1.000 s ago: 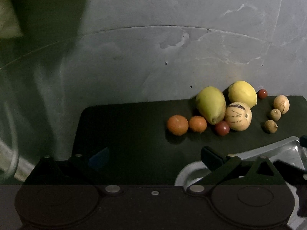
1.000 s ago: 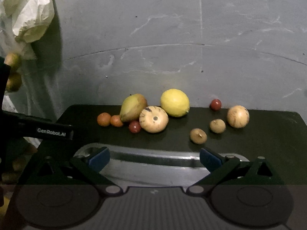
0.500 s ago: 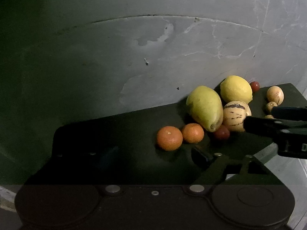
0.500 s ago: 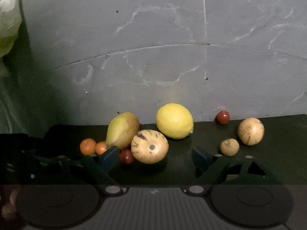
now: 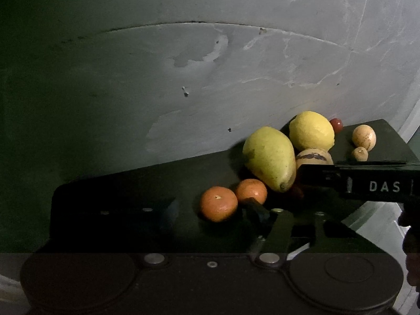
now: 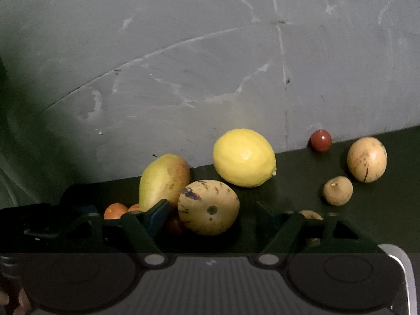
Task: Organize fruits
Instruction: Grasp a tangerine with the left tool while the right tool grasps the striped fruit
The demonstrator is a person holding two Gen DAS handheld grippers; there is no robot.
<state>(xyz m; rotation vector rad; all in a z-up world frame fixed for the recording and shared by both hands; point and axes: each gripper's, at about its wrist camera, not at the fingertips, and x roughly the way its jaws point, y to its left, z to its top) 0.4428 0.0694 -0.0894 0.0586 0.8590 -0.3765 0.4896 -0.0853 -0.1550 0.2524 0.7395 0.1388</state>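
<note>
My right hand-held gripper (image 6: 210, 215) gapes around the striped melon (image 6: 208, 207); my left hand-held gripper (image 5: 210, 210) hangs wide at the tangerines (image 5: 219, 204).

A matt dark tabletop (image 6: 380, 218) is seen under the fruit, backed by a grey wall (image 6: 210, 65) of rough plaster marked with cracks and pale scuffs. The lemon (image 6: 244, 157) is finely pitted with a soft sheen. A smooth, speckled skin is shown on the pear (image 5: 269, 157), a dimpled peel on the mandarin (image 5: 219, 203), and a glossy highlight on the small red fruit (image 6: 321, 140). The striped melon (image 6: 208, 207) looks smooth and dull. Both gripper bodies appear as matt black plastic; a bright metal rim (image 6: 401, 260) is glimpsed.
</note>
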